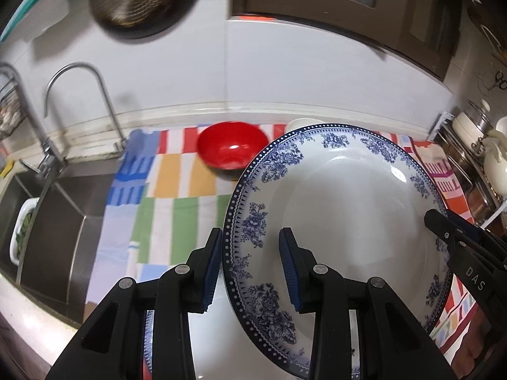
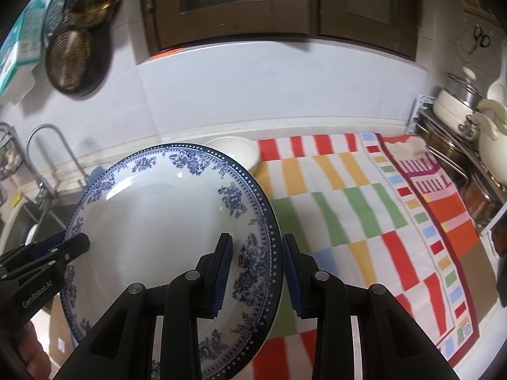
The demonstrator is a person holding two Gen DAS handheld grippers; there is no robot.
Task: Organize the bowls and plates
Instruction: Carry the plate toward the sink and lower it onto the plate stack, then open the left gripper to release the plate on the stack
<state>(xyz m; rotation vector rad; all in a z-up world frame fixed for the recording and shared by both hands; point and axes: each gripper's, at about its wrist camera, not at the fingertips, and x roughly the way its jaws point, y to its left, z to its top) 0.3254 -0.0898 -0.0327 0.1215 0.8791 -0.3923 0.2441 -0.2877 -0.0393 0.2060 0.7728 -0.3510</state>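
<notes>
A large white plate with a blue floral rim [image 1: 342, 209] is held tilted above the counter between both grippers. My left gripper [image 1: 252, 269] straddles its left rim, jaws about the rim with a visible gap. My right gripper [image 2: 256, 272] straddles its right rim [image 2: 259, 253] the same way. The plate also fills the left of the right wrist view [image 2: 158, 215]. A second blue-rimmed plate [image 1: 221, 348] lies below it. A red bowl [image 1: 233, 147] sits on the striped cloth behind. A cream bowl [image 2: 234, 152] stands at the back by the wall.
A colourful striped cloth [image 2: 348, 209] covers the counter. A steel sink [image 1: 54, 221] with a curved tap [image 1: 79, 95] lies to the left. A rack with pots and a white kettle [image 2: 488, 133] stands at the right. Pans hang on the wall [image 2: 76, 60].
</notes>
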